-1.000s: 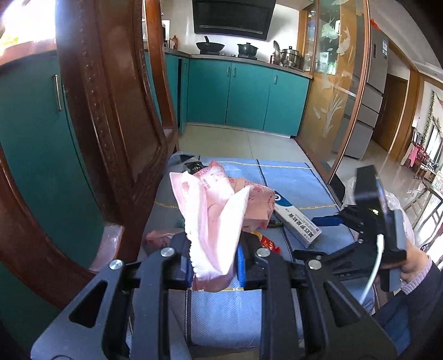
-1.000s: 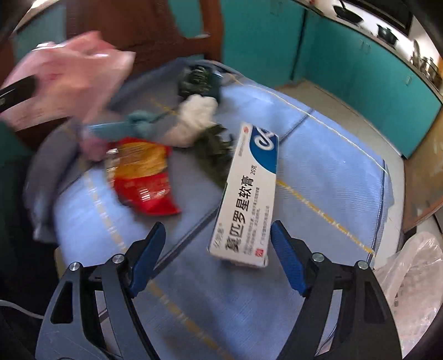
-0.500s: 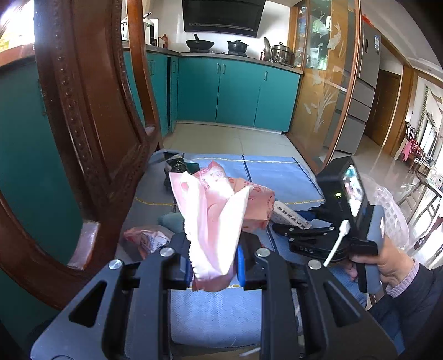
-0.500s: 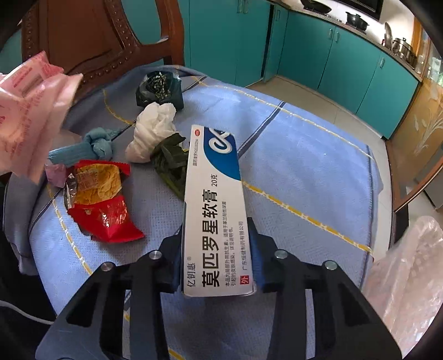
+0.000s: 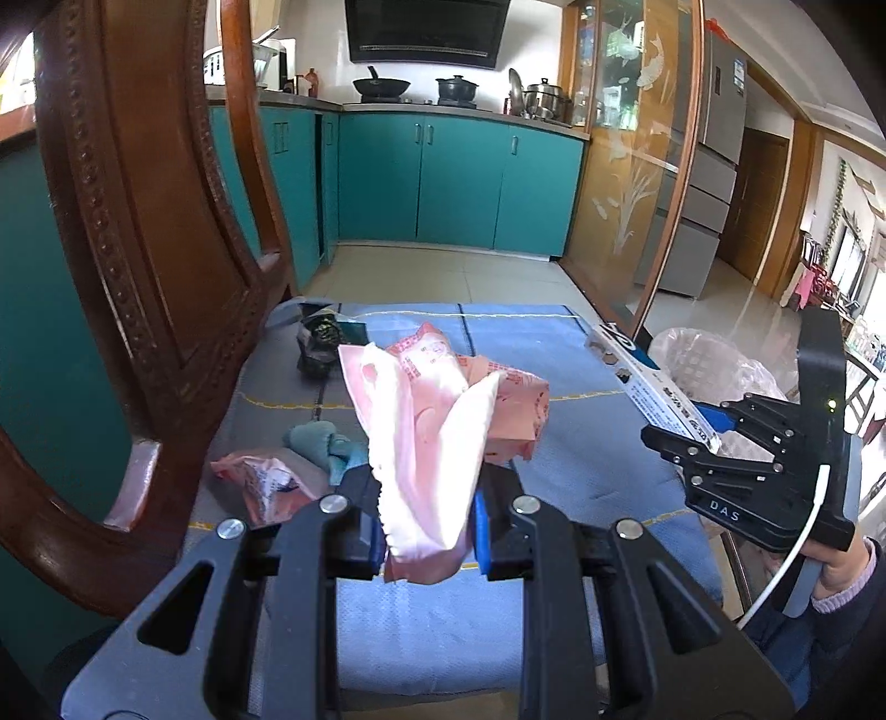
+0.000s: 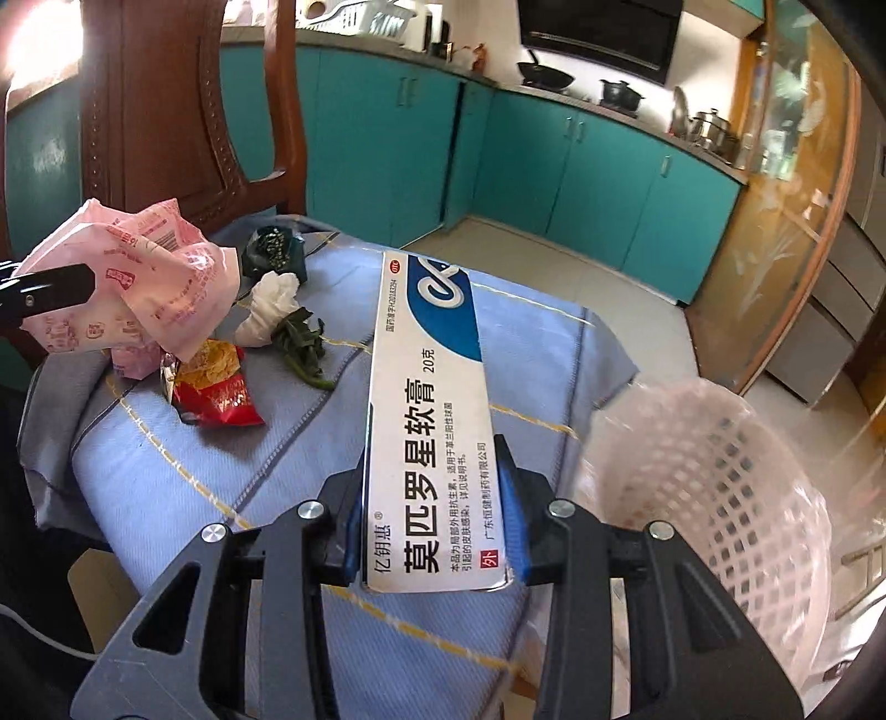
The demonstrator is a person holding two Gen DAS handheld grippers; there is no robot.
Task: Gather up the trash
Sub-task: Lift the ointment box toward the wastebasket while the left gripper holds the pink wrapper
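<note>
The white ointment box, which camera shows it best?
The right wrist view: the ointment box fills the centre, face up, print legible, clamped by the right gripper. The left wrist view catches it only edge-on at the right.

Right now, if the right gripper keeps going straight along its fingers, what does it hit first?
Probably the blue cloth past the tip of the ointment box held in the right gripper; depth is unclear. The basket sits off to the right.

Daylit kitchen, two fisheye views, mostly sharp.
Strong daylight burns out the window (image 6: 39, 44) at upper left in both views; glare sheens the floor tiles (image 5: 736, 310). Soft shadows on the blue cloth (image 6: 183, 471). Straight lines bow near the frame corners, which go black. The white basket (image 6: 736, 471) is motion-smeared.
</note>
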